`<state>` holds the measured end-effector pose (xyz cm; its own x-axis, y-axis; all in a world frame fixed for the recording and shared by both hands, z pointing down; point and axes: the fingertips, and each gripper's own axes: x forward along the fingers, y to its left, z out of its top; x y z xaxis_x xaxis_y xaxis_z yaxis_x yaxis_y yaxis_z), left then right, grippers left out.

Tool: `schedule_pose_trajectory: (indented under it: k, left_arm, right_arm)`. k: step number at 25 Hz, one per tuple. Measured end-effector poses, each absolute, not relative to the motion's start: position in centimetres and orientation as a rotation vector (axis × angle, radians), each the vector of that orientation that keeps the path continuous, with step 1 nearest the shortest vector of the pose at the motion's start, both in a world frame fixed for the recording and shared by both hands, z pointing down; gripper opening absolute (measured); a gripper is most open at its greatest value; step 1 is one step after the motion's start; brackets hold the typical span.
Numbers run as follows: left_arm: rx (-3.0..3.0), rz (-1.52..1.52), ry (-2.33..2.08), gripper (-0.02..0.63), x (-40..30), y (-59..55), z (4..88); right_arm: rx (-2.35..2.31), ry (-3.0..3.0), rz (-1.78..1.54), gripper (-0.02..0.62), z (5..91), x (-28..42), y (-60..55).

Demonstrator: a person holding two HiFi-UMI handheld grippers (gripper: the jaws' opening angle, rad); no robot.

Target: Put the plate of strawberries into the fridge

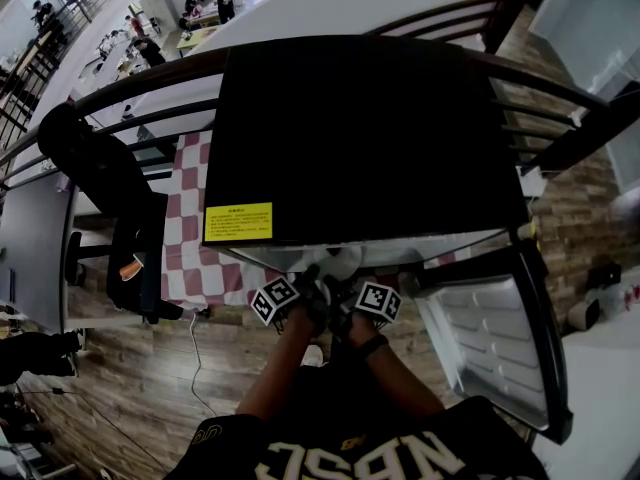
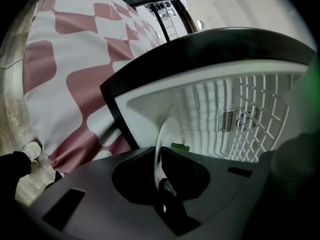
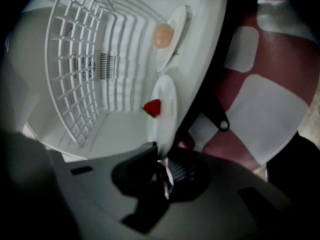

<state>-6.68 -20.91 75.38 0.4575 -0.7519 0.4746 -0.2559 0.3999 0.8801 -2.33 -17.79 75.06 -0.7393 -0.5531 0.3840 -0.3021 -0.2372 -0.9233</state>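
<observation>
One strawberry (image 3: pixel 153 107), one plate (image 3: pixel 168 95) clamped by left tongs (image 2: pixel 162 183) and right tongs (image 3: pixel 163 172), one open fridge (image 3: pixel 115 134)

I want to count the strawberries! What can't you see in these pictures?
- Strawberry count: the plate stands edge-on in the right gripper view, showing one strawberry; any others are hidden.
- Head view: the fridge top hides its inside.
- Pale round food: too blurred to name.

Item count
Centre plate (image 3: pixel 167 96), upper plate (image 3: pixel 179 26): two total. Strawberry (image 3: pixel 153 107): one. Pale round item (image 3: pixel 163 35): one. Wire shelf (image 3: pixel 85 69): one.
</observation>
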Motion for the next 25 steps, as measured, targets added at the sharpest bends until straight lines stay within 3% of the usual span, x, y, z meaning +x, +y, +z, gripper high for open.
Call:
schedule_pose_trajectory:
  k: [25]
  left_arm:
    - [1.120,-0.434,-1.056,0.035,-6.8,-20.9,75.4]
  right_arm:
    - [-1.126,1.793,-2.110,0.072,75.8,-1.1,-15.4]
